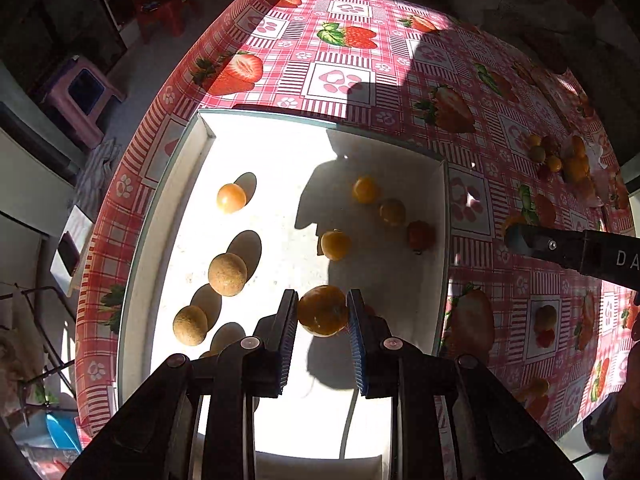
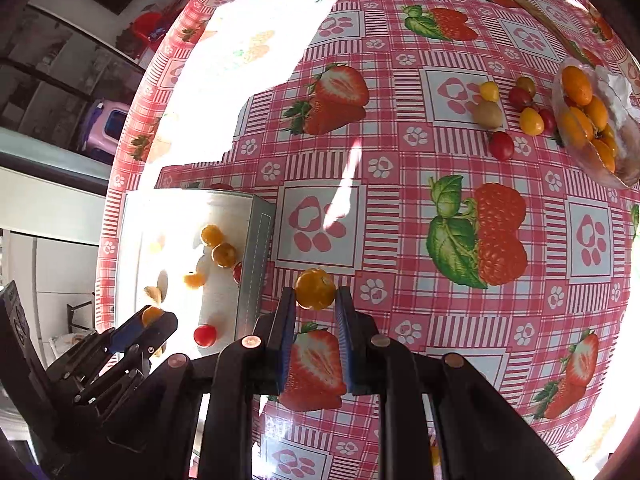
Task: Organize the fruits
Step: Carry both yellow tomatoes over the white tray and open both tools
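Inside white tray [image 1: 436, 240], scattered fruits [image 1: 228, 274]; bowl [image 2: 624, 178] holds kumquats [image 2: 576, 85].

A pink checked tablecloth [image 2: 400, 160] printed with strawberries and paw prints covers the table. Beyond its edge, on the floor, stands a pink plastic stool [image 1: 82, 98] (a red one [image 1: 160, 6] sits farther back, in shadow).
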### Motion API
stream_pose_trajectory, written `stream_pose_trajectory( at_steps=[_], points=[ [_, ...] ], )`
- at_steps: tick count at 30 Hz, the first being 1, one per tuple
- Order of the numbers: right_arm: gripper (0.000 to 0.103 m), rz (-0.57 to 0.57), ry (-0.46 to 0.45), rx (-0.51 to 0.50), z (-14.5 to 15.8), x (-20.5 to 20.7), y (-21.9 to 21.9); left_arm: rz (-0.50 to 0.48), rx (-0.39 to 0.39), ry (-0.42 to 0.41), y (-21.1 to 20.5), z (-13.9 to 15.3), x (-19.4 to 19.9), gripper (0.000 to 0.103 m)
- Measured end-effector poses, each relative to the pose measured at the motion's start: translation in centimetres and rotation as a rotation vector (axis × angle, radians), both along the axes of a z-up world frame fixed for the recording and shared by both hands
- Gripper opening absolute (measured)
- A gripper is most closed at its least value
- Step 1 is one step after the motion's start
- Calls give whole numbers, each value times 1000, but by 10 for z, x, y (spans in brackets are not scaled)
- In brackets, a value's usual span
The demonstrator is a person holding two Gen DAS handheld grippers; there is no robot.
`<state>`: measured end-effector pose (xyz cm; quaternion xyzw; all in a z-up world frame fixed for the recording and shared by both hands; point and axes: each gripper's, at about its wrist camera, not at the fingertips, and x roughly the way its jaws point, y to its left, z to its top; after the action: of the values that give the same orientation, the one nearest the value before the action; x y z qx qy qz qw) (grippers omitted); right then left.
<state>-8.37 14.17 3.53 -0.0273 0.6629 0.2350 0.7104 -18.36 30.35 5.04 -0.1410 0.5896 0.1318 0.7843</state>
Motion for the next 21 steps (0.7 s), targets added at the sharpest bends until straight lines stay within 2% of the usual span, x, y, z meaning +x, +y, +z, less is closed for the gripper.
stream_pose_trajectory(
  at_steps=[9, 21],
  points=[
    [22, 160, 47, -18, -20, -22, 64, 22, -19, 40, 6, -24, -20, 26],
    [22, 247, 99, -112, -60, -30, 102, 8, -22, 56, 6, -35, -19, 26]
  ],
)
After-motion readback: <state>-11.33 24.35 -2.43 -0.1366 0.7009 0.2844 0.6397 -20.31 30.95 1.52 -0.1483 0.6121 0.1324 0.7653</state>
